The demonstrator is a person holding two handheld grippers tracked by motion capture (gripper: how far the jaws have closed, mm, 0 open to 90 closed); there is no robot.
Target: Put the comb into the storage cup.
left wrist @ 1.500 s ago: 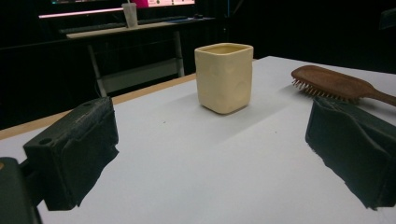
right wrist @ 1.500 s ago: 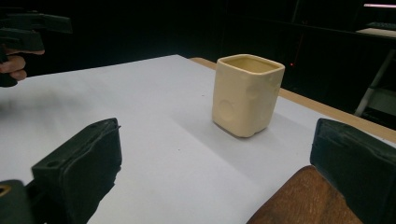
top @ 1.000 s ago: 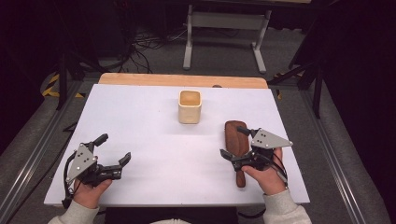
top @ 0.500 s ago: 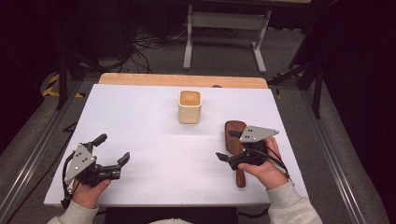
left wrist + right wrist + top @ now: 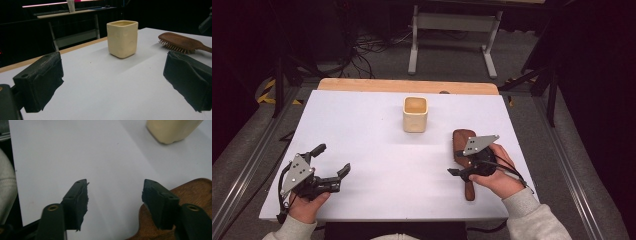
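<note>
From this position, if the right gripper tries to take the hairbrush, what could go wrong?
1. The right gripper is open, but one jaw hangs over the wooden hairbrush and the other over bare table. Closing here would probably miss or push it.
2. The hairbrush rests bristles down, so it may rock.
3. The cream cup stands close; a swing could tip it.

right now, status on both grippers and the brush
Left gripper open, empty. Right gripper open over the hairbrush, not gripping. Hairbrush flat on table, bristles down. Cup standing apart.

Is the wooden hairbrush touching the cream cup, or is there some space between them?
Apart. The high view shows bare white table between the hairbrush and the cup. The left gripper view shows the same gap.
</note>
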